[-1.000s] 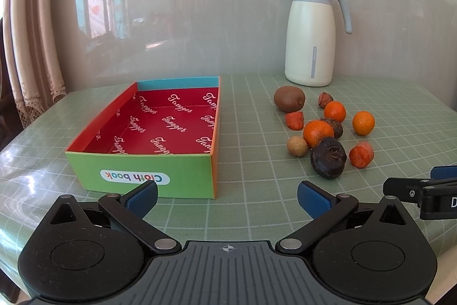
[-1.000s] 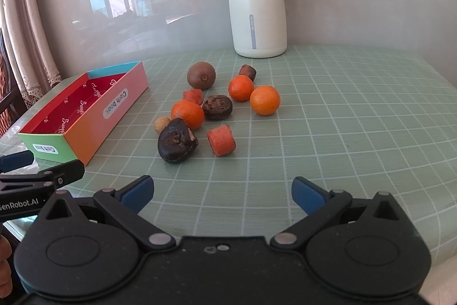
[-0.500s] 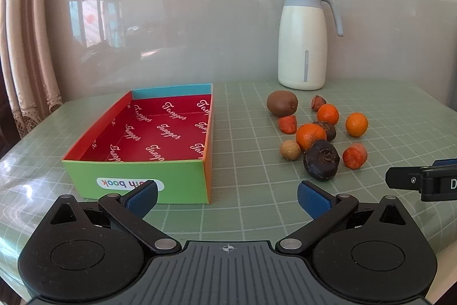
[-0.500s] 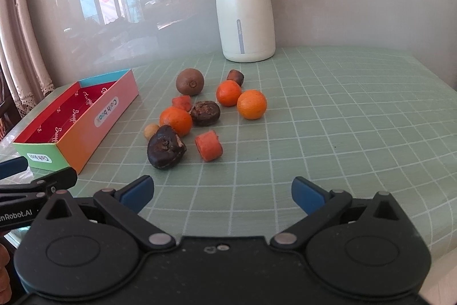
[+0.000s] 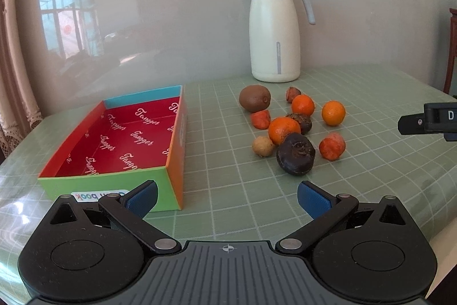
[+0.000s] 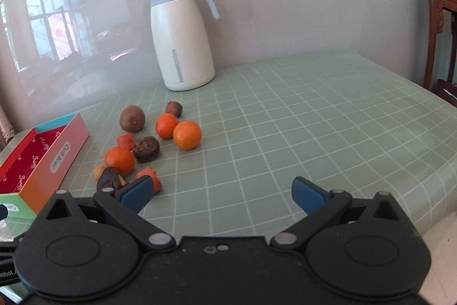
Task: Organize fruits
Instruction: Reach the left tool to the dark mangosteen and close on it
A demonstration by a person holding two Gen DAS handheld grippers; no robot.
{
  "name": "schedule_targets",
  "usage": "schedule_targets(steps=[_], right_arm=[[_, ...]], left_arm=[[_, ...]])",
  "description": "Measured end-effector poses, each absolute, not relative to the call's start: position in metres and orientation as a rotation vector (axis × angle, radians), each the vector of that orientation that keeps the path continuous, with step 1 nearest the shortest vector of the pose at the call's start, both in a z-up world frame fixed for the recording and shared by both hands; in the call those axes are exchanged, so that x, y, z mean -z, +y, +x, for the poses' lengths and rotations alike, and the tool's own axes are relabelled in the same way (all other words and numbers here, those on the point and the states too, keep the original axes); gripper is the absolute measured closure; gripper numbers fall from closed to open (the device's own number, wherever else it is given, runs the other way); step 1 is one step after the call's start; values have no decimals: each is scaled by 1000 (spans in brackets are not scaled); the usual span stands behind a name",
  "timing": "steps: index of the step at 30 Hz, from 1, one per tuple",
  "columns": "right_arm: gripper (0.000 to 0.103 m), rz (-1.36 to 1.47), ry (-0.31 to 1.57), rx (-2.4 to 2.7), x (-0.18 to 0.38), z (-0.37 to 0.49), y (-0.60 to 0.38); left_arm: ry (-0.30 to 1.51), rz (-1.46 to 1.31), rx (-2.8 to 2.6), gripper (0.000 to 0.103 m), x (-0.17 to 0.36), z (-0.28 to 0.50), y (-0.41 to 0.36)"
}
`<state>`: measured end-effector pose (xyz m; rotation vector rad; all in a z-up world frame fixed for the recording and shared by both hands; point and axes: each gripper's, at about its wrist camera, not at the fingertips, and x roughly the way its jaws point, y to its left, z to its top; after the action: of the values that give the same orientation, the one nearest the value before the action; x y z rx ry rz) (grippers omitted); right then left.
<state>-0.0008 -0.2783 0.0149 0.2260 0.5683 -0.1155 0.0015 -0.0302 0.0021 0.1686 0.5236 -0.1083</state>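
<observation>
The left claw's (image 5: 227,197) blue fingertip (image 5: 142,197) is covering part of the box (image 5: 171,162) label, and the frame edge is cropping the right claw (image 5: 428,122)

Fruits: lying loose in a cluster on the green checked cloth, right of the box.
Kiwi (image 5: 254,98): brown, sitting at the cluster's far left.
Oranges (image 5: 284,129): three, sitting among dark fruits.
Box (image 5: 110,182): standing open, showing red lining, holding nothing.
</observation>
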Motion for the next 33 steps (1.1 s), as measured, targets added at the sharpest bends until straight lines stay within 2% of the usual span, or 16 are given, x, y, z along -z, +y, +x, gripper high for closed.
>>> schedule_targets(steps=[11, 20, 21, 23, 28, 33], right_arm=[[0, 242, 529, 212, -18, -2, -297], [0, 284, 491, 273, -22, -8, -319], [0, 287, 490, 280, -22, -8, -321], [0, 287, 486, 305, -22, -9, -324], [0, 243, 468, 393, -22, -10, -326], [0, 233, 479, 394, -21, -10, -328]], left_arm=[[528, 314, 226, 0, 3, 36, -83], [564, 302, 283, 1, 7, 64, -98], [570, 289, 289, 3, 9, 66, -98], [601, 271, 311, 26, 13, 70, -99], [620, 263, 313, 30, 23, 73, -102], [620, 240, 326, 41, 23, 71, -102]])
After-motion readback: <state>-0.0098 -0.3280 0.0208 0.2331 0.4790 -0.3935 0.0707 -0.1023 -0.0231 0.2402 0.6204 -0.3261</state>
